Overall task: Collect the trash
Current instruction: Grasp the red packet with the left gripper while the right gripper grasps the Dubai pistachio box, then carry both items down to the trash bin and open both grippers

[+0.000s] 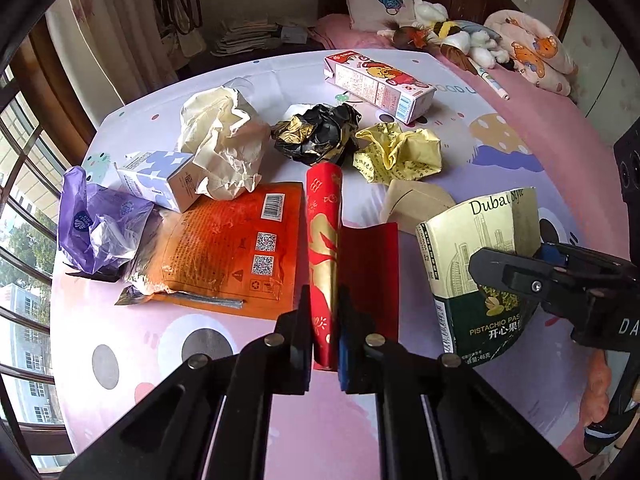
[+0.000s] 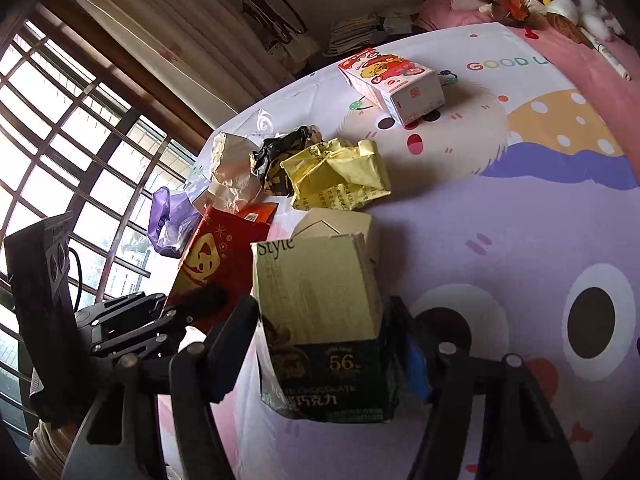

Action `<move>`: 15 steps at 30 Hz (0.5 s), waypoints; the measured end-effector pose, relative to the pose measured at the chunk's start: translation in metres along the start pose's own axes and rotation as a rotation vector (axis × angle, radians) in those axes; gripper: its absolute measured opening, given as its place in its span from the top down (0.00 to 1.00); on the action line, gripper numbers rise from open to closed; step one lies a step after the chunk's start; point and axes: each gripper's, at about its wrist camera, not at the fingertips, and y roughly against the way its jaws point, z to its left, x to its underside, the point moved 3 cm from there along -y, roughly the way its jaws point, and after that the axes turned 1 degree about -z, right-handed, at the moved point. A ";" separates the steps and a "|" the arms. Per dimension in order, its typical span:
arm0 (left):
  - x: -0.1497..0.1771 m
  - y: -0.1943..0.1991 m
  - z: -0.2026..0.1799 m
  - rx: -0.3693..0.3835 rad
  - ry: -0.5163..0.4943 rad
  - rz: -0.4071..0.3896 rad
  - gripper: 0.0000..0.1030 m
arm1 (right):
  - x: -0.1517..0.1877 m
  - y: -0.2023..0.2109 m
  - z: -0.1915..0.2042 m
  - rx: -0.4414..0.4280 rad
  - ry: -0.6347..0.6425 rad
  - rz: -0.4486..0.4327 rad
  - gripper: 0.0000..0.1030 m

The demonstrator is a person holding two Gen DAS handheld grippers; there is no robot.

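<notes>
Bedroom scene, cartoon bedsheet (image 1: 120, 360) strewn with litter: from the left wrist, the left gripper (image 1: 325, 344) is pinched tight on the edge of a glossy red-and-gold envelope (image 1: 324, 240), lying beside a flat orange pouch (image 1: 224, 248), crumpled cream paper (image 1: 224, 140) and a yellow wad (image 1: 400, 152). Over to the right wrist, where the right gripper (image 2: 324, 344) is clamped across an open-ended chocolate box (image 2: 320, 312) of thin card. Grip looks shallow on that slick envelope, so it could slide free, and the hollow box may buckle if squeezed.
</notes>
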 end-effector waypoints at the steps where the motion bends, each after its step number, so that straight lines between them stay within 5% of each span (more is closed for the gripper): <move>1: 0.004 0.007 0.000 0.002 -0.004 -0.006 0.93 | 0.003 0.006 0.003 0.006 0.003 -0.012 0.38; 15: 0.098 0.131 0.007 0.024 -0.022 -0.114 0.93 | 0.084 0.113 0.079 0.050 0.124 -0.163 0.39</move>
